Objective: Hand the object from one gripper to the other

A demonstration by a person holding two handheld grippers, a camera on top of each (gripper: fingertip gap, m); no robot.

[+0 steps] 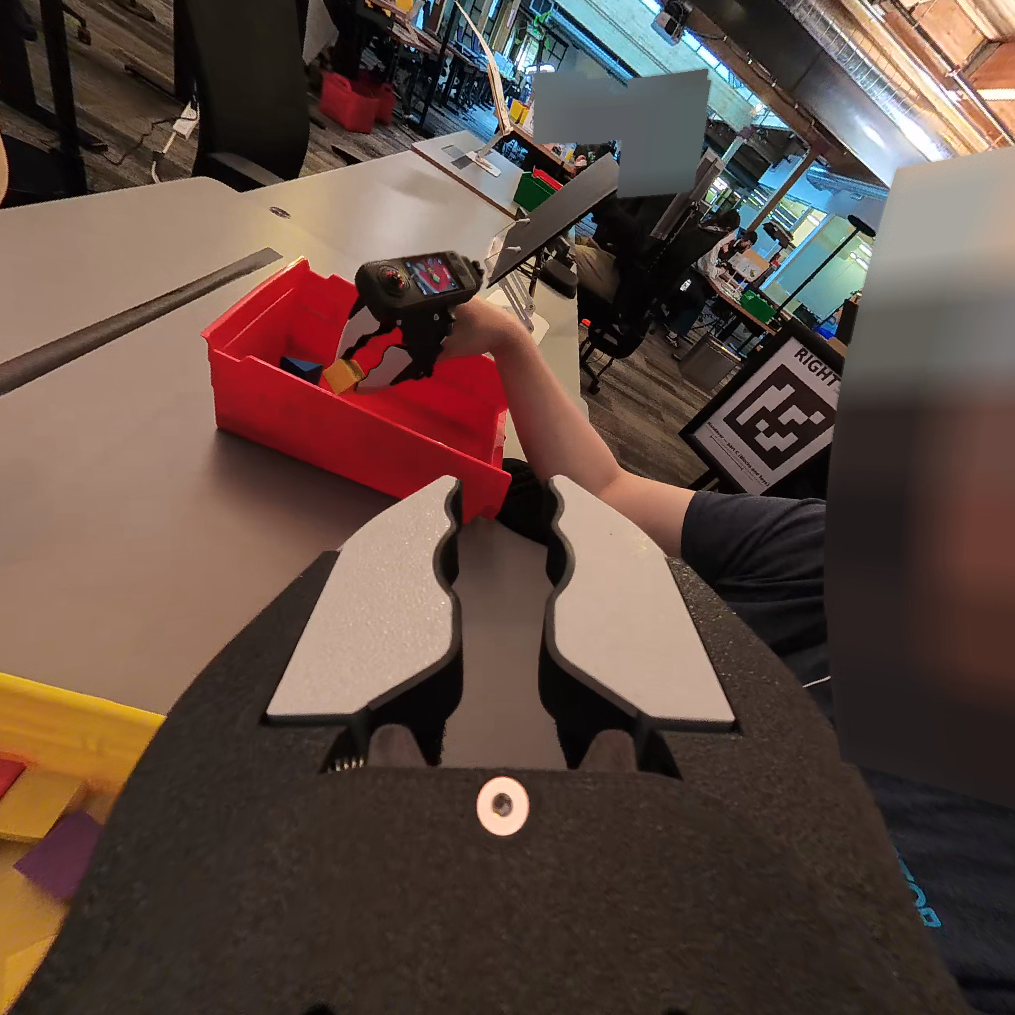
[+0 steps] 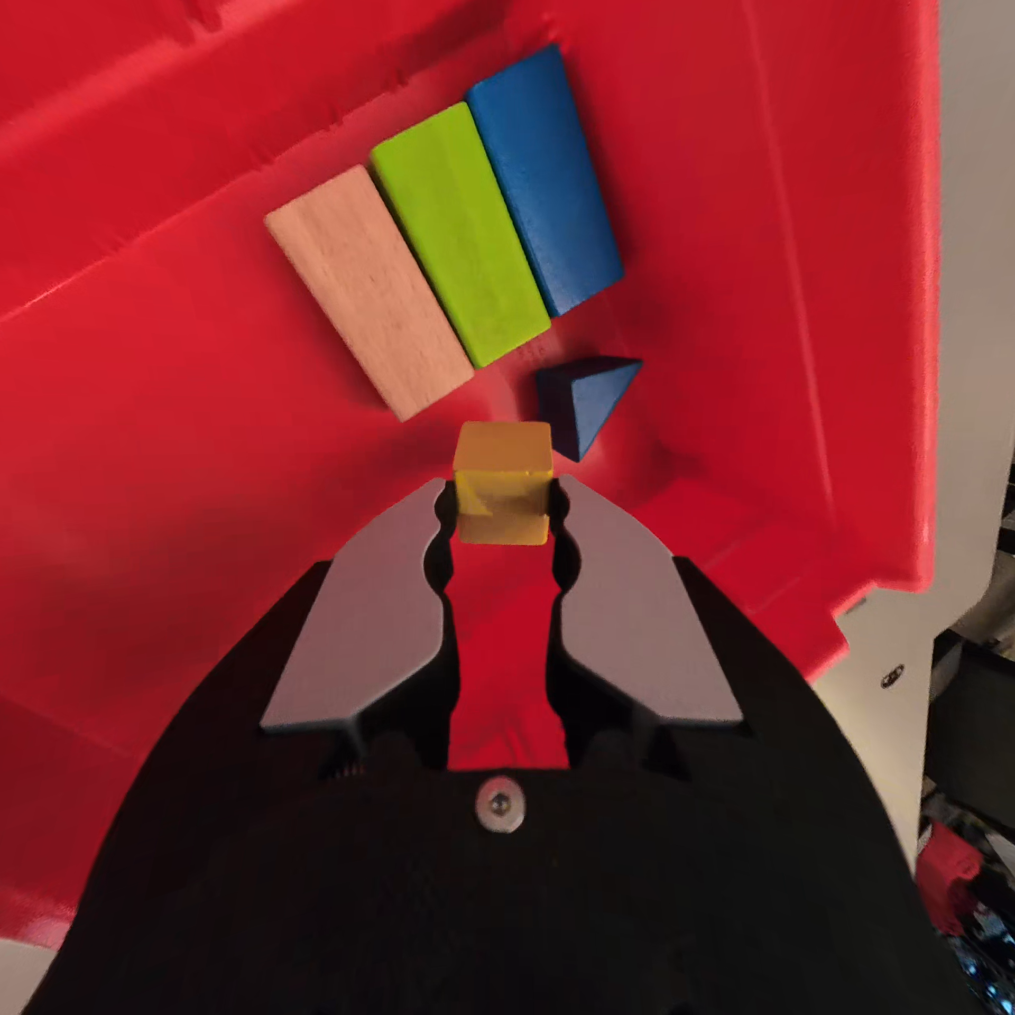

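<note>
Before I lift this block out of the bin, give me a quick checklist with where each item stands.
1. Right gripper jaws closed on yellow cube: ok.
2. Cube seated deep: not ok, tips only.
3. Blue triangle apart from cube: ok.
4. Long blocks out of the way: ok.
5. Left gripper open and empty: ok.
6. Cube clear of red bin floor: cannot tell.

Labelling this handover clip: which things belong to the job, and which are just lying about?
In the job:
- yellow cube, clamped in the right tool
- left tool, open and empty

Lying about:
- red bin
- natural wood block
- green block
- blue block
- dark blue wedge
</note>
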